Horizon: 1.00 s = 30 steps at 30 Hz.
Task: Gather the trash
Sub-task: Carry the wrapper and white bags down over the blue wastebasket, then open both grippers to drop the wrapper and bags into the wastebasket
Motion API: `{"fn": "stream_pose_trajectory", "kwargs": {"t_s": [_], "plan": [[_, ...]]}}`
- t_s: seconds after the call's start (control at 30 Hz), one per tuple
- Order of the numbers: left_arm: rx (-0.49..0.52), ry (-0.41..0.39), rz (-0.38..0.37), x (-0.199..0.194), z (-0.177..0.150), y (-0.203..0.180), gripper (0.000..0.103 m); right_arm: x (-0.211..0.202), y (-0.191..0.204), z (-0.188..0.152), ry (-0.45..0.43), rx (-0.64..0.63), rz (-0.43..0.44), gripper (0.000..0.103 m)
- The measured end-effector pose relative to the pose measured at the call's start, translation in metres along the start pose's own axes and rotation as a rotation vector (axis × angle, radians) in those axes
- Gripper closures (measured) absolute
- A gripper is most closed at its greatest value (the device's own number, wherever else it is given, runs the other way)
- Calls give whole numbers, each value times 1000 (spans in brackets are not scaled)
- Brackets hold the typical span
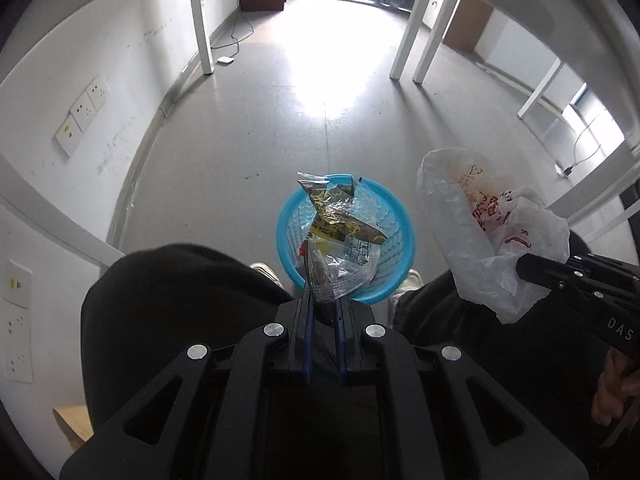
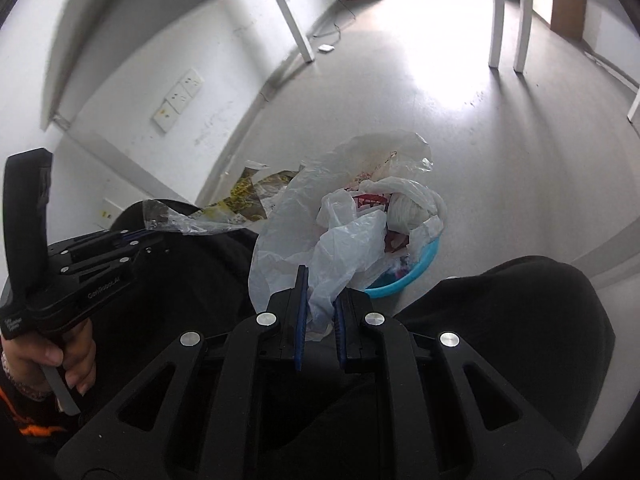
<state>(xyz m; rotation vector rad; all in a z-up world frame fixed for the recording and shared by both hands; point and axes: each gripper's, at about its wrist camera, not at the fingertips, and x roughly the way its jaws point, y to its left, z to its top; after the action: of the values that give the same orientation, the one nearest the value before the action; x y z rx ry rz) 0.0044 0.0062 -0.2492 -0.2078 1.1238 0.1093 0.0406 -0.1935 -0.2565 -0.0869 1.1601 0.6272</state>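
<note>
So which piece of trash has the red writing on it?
The white plastic bag held by the right gripper. The crinkly wrapper in the left gripper is clear with yellow and black print instead.

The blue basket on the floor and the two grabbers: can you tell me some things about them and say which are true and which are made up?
1. The left gripper pinches a crinkly clear snack wrapper. True.
2. The right gripper is wide open and holds nothing. False: it is shut on a white plastic bag with red print.
3. The blue basket stands on the floor. True.
4. The basket is red. False: it is light blue, with a slotted wall.
5. In the left wrist view, the wrapper hangs over the basket. True.
6. The basket is on a table. False: it is on the grey floor, by the person's shoes.
</note>
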Motion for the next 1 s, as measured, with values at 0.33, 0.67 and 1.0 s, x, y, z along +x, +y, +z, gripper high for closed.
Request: {"fn": "stream_pose_trajectory", "kwargs": {"t_s": [0.33,0.67,1.0], "plan": [[-27,109,34,63,36,-6,95,72,-24,29,127,85,-14,92],[-79,174,7,123,66,-7,95,134,-30,58,190,52,-88,92],[-117,308,41,188,86,0,95,198,-54,76,292,107,-83,92]]}}
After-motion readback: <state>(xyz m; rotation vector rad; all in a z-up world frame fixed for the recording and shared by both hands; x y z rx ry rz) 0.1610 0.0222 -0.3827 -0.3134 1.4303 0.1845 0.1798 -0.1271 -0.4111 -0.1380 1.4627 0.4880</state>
